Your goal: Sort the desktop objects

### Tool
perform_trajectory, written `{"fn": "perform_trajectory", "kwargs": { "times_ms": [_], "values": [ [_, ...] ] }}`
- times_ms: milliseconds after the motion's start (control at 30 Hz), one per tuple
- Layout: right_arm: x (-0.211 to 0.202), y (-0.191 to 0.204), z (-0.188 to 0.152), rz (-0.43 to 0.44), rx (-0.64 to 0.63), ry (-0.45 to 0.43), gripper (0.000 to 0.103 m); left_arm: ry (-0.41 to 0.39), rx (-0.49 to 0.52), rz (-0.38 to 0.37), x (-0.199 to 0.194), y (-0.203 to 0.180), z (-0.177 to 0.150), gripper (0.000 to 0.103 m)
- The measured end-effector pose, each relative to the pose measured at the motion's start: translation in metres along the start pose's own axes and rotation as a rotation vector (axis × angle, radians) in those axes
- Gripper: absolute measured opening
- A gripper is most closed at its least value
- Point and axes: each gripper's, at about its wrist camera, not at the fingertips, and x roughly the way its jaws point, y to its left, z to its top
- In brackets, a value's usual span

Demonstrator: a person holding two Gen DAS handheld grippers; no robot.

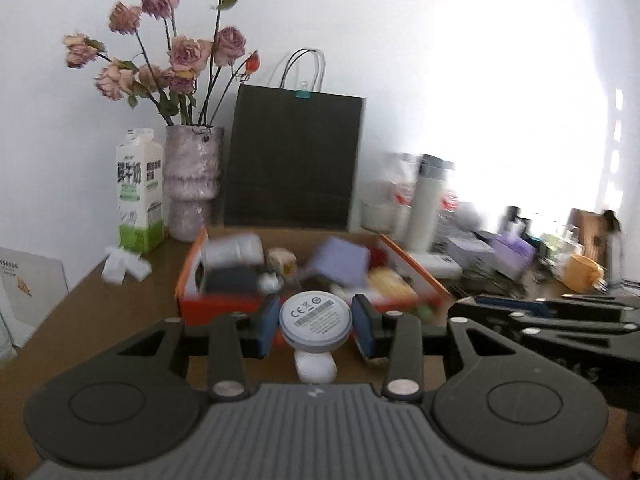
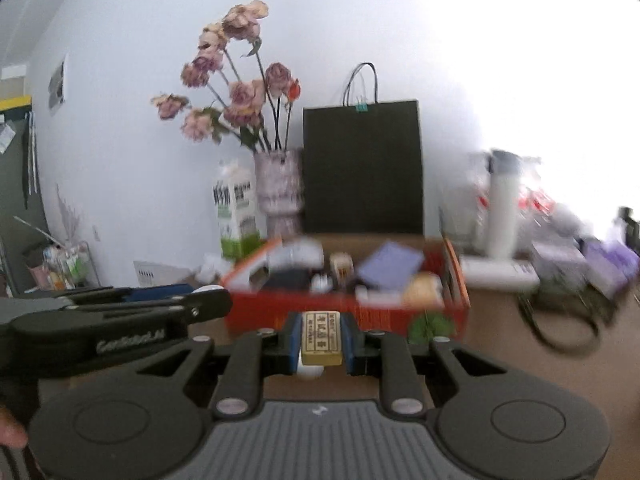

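My left gripper [image 1: 316,326] is shut on a round grey-white puck [image 1: 315,320] with a CE label, held just in front of the orange box [image 1: 224,308]. My right gripper [image 2: 322,338] is shut on a small tan box with printed characters [image 2: 321,338], held in front of the same orange box [image 2: 280,312]. The orange box holds several items: a white jar [image 1: 232,250], a purple card [image 1: 340,260], a dark case and a yellow item. The right gripper shows at the right of the left wrist view [image 1: 560,320]; the left gripper shows at the left of the right wrist view [image 2: 120,316].
Behind the box stand a milk carton [image 1: 140,192], a vase of dried roses [image 1: 194,184] and a black paper bag [image 1: 294,160]. A white bottle [image 1: 428,200], boxes, a yellow cup [image 1: 582,272] and cables [image 2: 560,320] crowd the right side. A calendar [image 1: 28,284] stands far left.
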Motion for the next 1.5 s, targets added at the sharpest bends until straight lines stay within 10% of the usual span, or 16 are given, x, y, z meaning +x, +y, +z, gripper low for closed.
{"fn": "perform_trajectory", "kwargs": {
  "times_ms": [200,300,633,1500],
  "values": [
    [0.149,-0.045,0.084,0.032,0.091,0.219,0.02,0.358,-0.161,-0.086,0.161,0.047,0.065,0.04],
    [0.22,-0.066,0.097,0.001,0.199,0.373,0.02,0.512,-0.17,0.027,0.222,0.061,0.06,0.04],
    [0.294,-0.07,0.073,-0.029,0.194,0.566,0.02,0.586,-0.096,0.024,0.254,0.058,0.049,0.043],
    [0.13,-0.084,0.072,-0.156,0.135,0.406,0.066,0.48,-0.069,0.145,0.133,0.035,0.053,0.089]
  ]
}}
